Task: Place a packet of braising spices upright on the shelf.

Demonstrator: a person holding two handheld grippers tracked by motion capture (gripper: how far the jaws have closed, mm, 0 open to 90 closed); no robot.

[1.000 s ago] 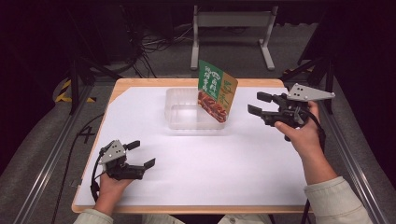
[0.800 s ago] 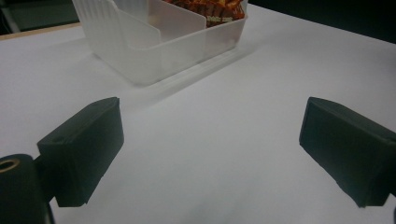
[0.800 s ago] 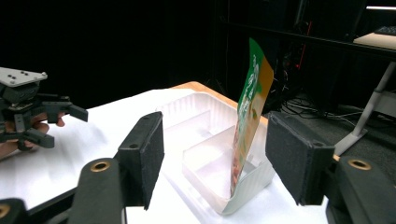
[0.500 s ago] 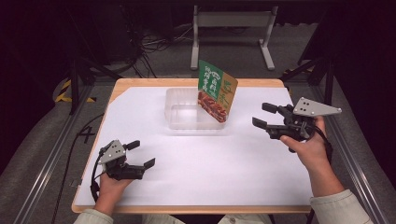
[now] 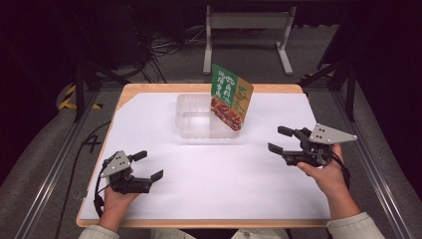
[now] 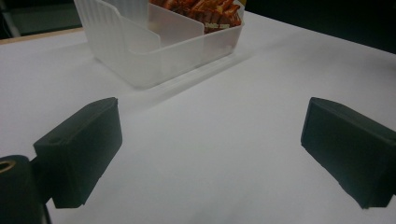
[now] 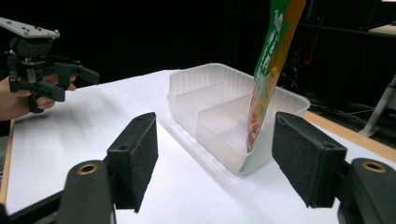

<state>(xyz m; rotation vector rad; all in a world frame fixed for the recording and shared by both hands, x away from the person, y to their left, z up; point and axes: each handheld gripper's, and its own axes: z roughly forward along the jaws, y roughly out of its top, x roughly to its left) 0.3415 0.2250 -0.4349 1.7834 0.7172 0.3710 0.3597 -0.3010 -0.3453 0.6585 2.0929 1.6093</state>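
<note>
A clear plastic container [image 5: 198, 120] with a divider stands at the back middle of the white table top. A green and orange snack packet [image 5: 231, 97] stands upright in its right compartment, leaning on the wall. My right gripper [image 5: 279, 140] hovers to the right of the container, apart from it. It is open, its jaws have just been opening, and nothing is between them. In the right gripper view the packet [image 7: 273, 65] and container [image 7: 210, 109] lie ahead of the right gripper [image 7: 219, 158]. My left gripper [image 5: 149, 165] rests open and empty at the near left; the container [image 6: 154, 44] is far ahead of it.
The white sheet [image 5: 224, 174] covers a wooden table whose edge [image 5: 199, 222] shows along the front. Metal rails [image 5: 54, 164] run along both sides. A grey metal stand [image 5: 247, 22] and cables lie on the floor behind the table.
My right hand has sunk toward the table and come nearer to the front edge, and its jaws stand a little wider. The left hand, container and packet have not moved.
</note>
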